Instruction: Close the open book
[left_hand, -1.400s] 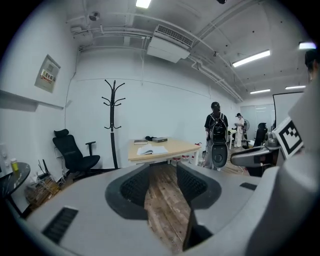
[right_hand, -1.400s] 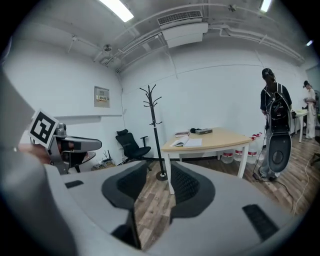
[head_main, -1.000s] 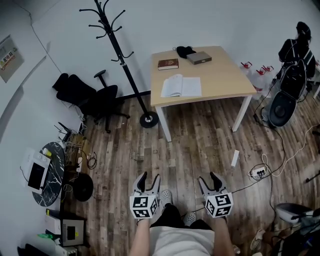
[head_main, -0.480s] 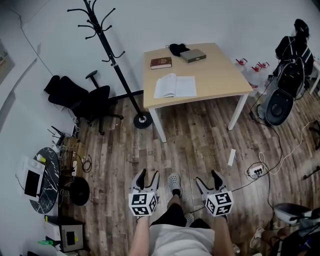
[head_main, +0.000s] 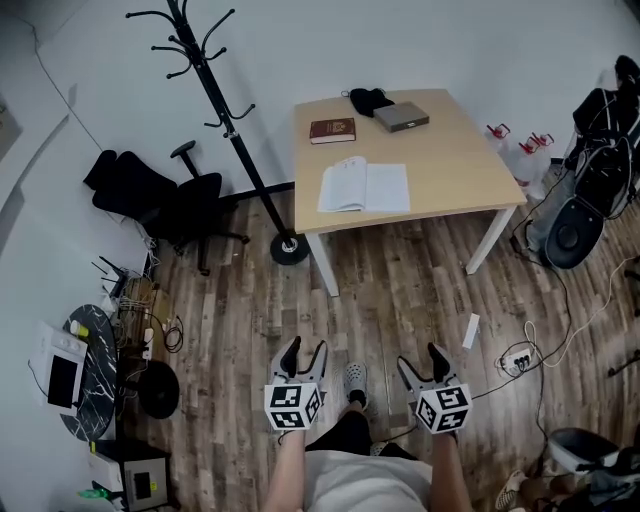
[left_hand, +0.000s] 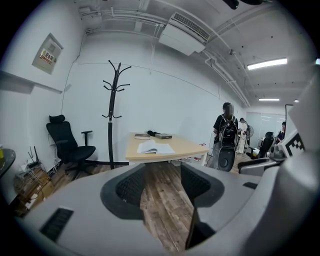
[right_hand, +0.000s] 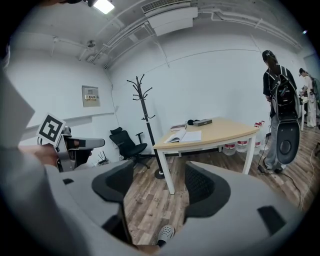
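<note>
Distance is the whole story here: the open white-paged book (head_main: 365, 188) lies flat, pages up, near the front edge of the pale wooden square table (head_main: 455, 160), toward its left corner in the head view. Both grippers are well apart from it, out over the brown plank floor (head_main: 400, 290). The left gripper (head_main: 304, 352) has its dark jaws spread with only floorboards showing between them, so it's released and empty. Same deal with the right gripper (head_main: 421, 360): its jaws have just been opening and stand wide with nothing between them (just floor and the toe of the person's pale shoe (head_main: 355, 378) below). My guess for why they're carried side by side, low in front of the body and aimed at the table: this is the approach, with the claws opened ahead of time so they can get onto a cover or page edge on arrival. Both gripper views have the table and book straight ahead, which fits. Behind the open book sit a closed dark red book (head_main: 333, 130), a flat grey block (head_main: 401, 117) and a black bundle (head_main: 370, 100), all toward the far edge, so folding one half over shouldn't bump them. The black coat stand (head_main: 215, 100) stands just off the table's left corner, and I'd keep the left arm clear of it. Nothing done on the task yet, I'd say.
</note>
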